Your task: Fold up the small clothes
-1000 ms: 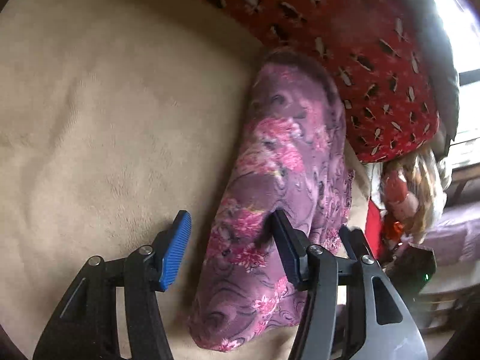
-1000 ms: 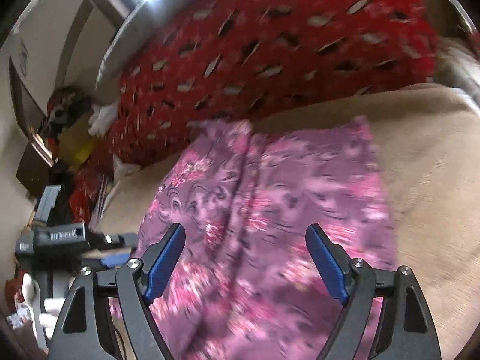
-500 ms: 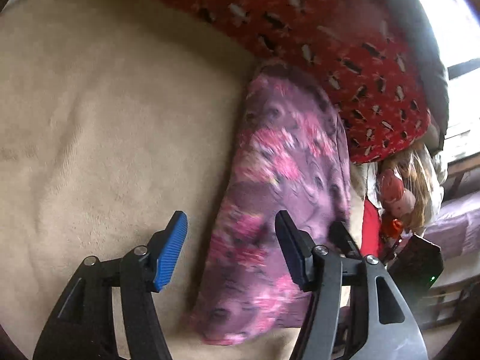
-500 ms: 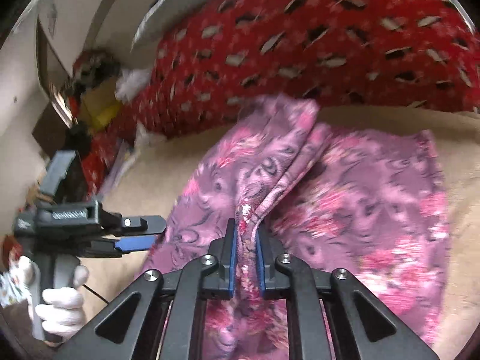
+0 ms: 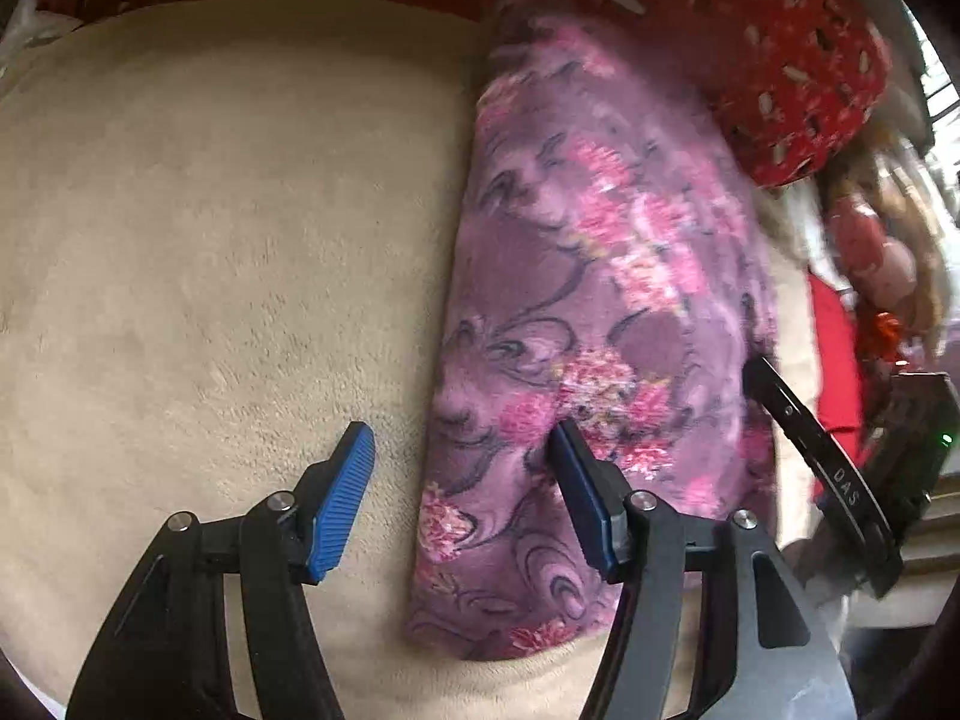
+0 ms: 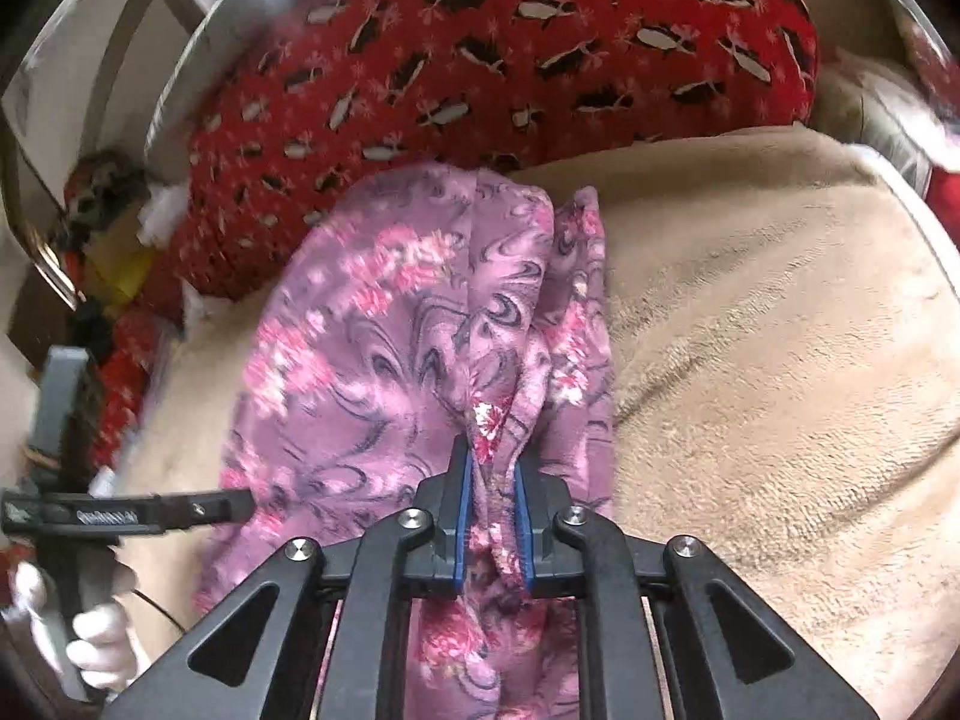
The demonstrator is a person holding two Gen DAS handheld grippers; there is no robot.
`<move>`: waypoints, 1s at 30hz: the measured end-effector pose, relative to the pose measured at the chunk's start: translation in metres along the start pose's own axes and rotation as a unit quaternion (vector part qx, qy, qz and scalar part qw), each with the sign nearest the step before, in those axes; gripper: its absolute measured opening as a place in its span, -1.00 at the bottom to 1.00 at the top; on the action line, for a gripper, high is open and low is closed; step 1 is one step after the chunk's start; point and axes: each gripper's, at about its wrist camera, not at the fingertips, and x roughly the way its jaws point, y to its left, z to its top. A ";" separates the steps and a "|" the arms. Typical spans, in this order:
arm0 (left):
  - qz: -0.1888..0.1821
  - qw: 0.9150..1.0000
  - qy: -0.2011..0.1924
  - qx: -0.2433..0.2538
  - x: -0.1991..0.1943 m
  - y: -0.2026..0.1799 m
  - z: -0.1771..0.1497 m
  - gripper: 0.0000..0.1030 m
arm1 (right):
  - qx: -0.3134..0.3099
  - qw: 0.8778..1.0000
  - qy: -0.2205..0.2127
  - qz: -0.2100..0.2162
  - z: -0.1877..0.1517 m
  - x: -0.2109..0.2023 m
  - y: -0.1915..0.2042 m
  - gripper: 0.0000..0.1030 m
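Observation:
A purple garment with pink flowers (image 5: 588,300) lies folded lengthwise on a beige blanket (image 5: 210,240). My left gripper (image 5: 462,468) is open and empty, its jaws straddling the garment's left edge near the front end. My right gripper (image 6: 492,480) is shut on a bunched fold of the garment (image 6: 390,360) and holds it lifted over the rest of the cloth. In the right wrist view the left gripper (image 6: 150,516) shows at the left, with a gloved hand (image 6: 96,648) on its handle. The right gripper's body (image 5: 840,468) shows at the right of the left wrist view.
A red cushion with black-and-white marks (image 6: 510,60) lies along the far side of the blanket (image 6: 780,360), touching the garment's far end. A doll and red clutter (image 5: 870,252) sit beyond the blanket's right edge. A metal rail (image 6: 180,60) runs behind the cushion.
My right gripper shut on a fold of the garment and pulled it up and over, narrowing the cloth. My left gripper stayed open and moved closer over the garment's left edge.

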 end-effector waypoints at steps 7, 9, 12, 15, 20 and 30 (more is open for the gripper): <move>-0.034 0.998 -0.021 -0.045 -0.011 0.019 0.026 0.17 | 0.057 0.998 -0.018 0.032 0.034 0.007 -0.006 -0.07; -0.031 0.999 -0.016 -0.039 -0.007 0.016 0.032 0.17 | 0.050 0.999 -0.001 0.016 0.044 0.021 -0.001 -0.18; -0.031 0.999 -0.031 -0.020 -0.008 0.005 0.044 0.17 | 0.014 0.999 -0.010 0.030 0.054 0.015 0.008 -0.75; -0.007 0.999 -0.032 -0.002 0.006 -0.003 0.048 0.33 | -0.019 0.998 -0.051 0.009 0.057 0.002 0.012 -0.76; 0.001 1.000 -0.018 0.006 0.022 -0.005 0.052 0.48 | 0.049 0.999 0.015 -0.003 0.046 0.038 -0.028 -0.71; -0.040 0.997 -0.038 -0.057 0.019 0.003 0.080 0.48 | 0.089 0.994 0.018 0.055 0.083 0.040 -0.027 -0.83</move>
